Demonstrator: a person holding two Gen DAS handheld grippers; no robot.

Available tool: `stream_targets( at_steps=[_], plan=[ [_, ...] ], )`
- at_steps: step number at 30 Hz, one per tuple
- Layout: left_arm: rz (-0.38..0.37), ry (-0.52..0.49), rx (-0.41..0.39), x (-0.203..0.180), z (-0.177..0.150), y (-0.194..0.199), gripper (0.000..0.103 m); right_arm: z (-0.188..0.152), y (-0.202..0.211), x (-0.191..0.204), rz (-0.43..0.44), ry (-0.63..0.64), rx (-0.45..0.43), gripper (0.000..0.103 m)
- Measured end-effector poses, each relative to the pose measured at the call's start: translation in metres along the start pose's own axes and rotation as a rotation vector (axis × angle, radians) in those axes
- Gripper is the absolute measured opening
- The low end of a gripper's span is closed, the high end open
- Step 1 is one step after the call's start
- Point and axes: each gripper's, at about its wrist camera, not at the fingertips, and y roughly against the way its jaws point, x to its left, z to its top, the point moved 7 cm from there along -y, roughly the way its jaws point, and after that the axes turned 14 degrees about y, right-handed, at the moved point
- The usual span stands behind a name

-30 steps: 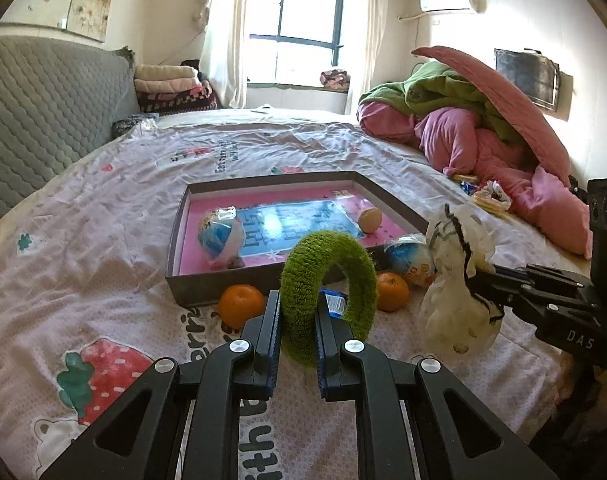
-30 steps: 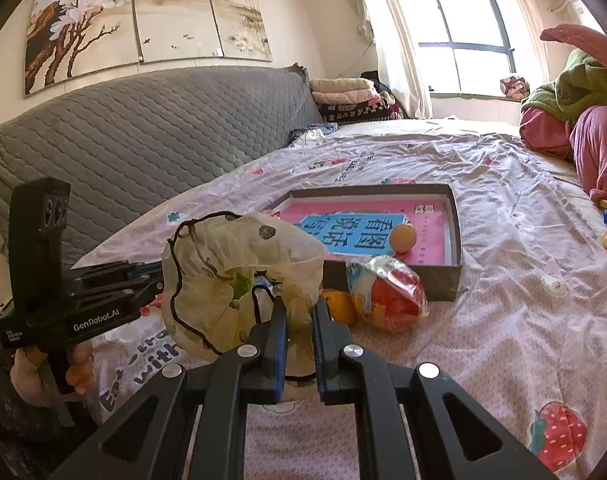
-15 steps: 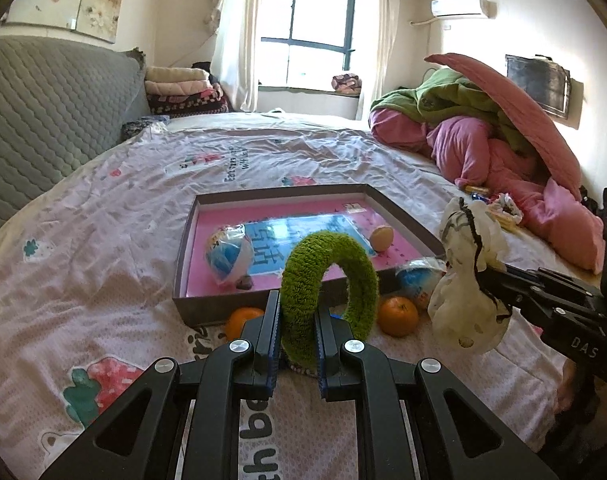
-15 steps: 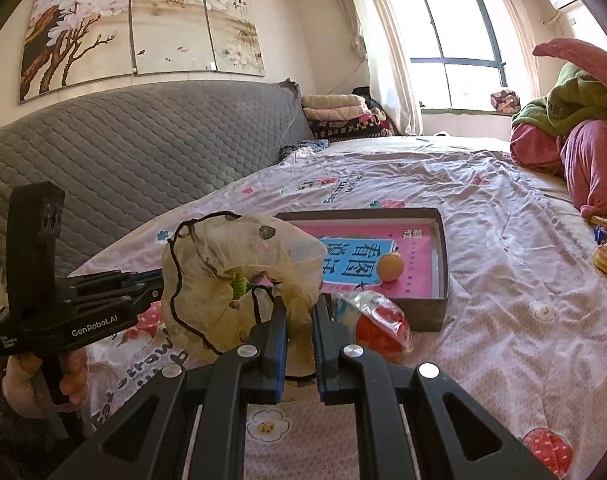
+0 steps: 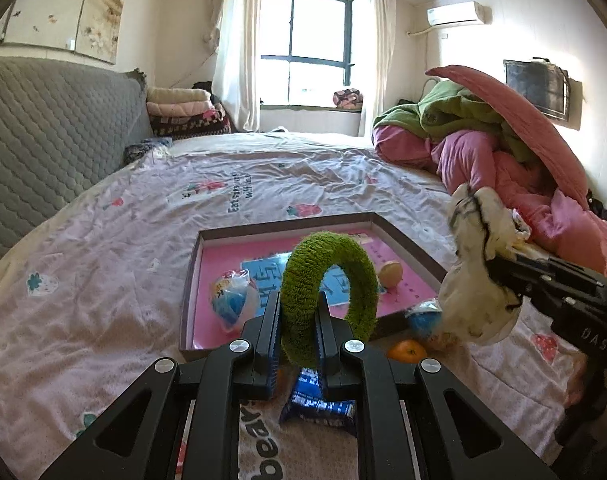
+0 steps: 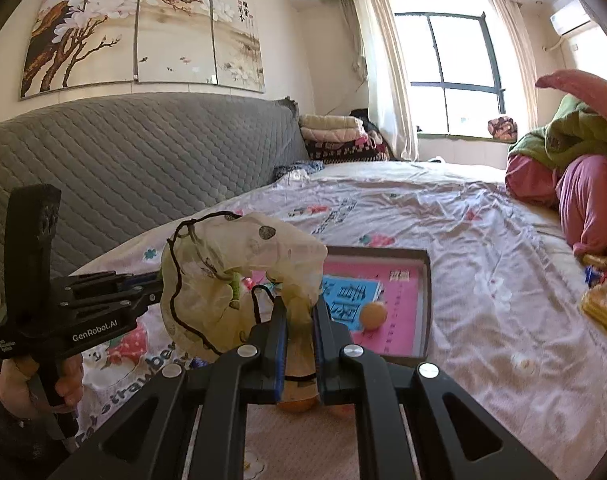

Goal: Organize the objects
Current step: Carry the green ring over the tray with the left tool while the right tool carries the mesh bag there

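Now, on the left, the left gripper is clamped tight on a fuzzy green ring, holding it upright above the near edge of the shallow box on the bed. Inside that box a wrapped blue-and-white ball sits toward the near left corner, and a small tan ball lies toward the right wall. The pink floor between them looks the best landing spot, so the ring wants carrying forward over the rim and lowering flat before the jaws let go. Moving right, the right gripper is pinched shut on a cream drawstring pouch, which dangles loosely and hides part of the box from its own camera. That pouch should go in clear of the tan ball and the ring. Down on the bedspread by the box's near edge wait an orange, a blue-wrapped ball and a blue packet, right beneath both loads. Far right, a heap of pink and green bedding stays well clear.
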Motion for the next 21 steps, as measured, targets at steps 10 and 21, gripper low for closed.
stream_targets(
  at_steps=[10,21],
  plan=[
    [-0.008,-0.024,-0.009,-0.007,0.017,-0.016,0.014,0.012,-0.010,-0.010,-0.024,0.030,-0.007,0.012],
    [-0.001,-0.005,-0.017,0.003,0.040,-0.034,0.015,0.023,-0.027,-0.035,-0.110,0.046,-0.006,0.012]
  ],
)
